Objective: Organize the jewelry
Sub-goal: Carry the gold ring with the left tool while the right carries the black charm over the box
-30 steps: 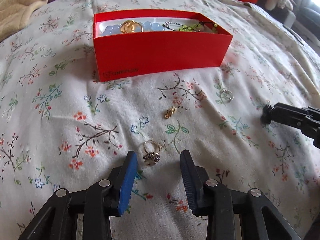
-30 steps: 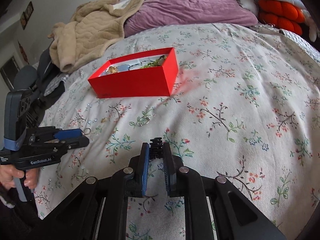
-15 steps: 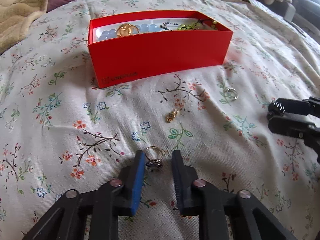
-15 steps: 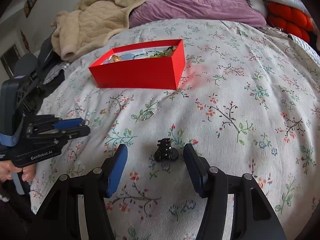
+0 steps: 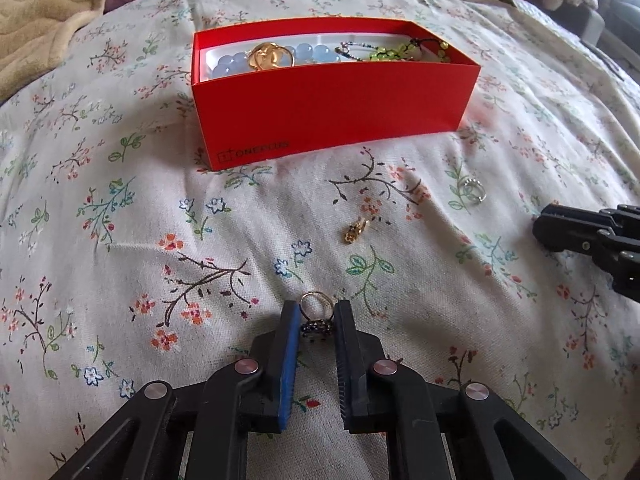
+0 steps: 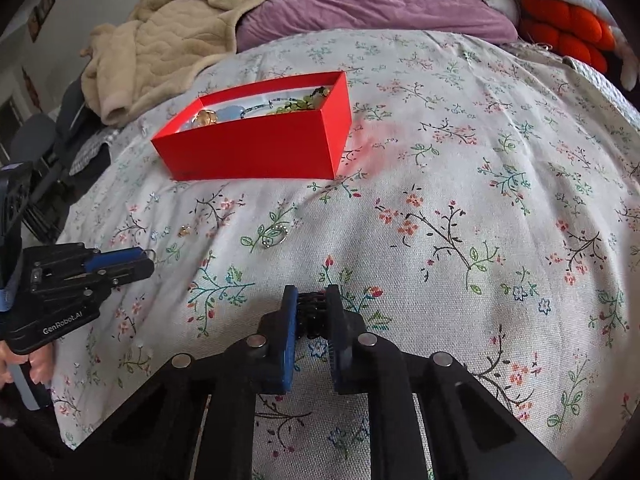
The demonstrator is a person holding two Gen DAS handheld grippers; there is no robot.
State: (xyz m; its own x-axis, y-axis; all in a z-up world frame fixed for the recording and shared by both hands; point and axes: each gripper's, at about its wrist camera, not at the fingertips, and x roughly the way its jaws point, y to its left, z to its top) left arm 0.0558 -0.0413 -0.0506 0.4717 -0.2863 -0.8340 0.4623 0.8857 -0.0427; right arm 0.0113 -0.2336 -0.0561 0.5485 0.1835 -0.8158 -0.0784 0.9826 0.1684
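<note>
Both tongs are clenched on small pieces that sit low on the bed: the left tongs point(image 5: 317, 322) pinch a gold ring point(image 5: 316, 314) with a dark stone cluster, and the right tongs point(image 6: 312, 312) pinch a small black clip point(image 6: 311, 314) with ribbed teeth. The ring is thin, round and hard, caught only at the fingertips, so it could twist and pop out on the way to the red box point(image 5: 332, 108). The bedspread point(image 5: 120, 240) is soft woven cloth that gives way and could snag. A gold charm point(image 5: 354, 232) and a silver ring point(image 5: 474, 192) lie loose between the tongs and the box, easy to knock or bury in a fold. The cardboard box is light and already holds beads, so a bump might shift it.
</note>
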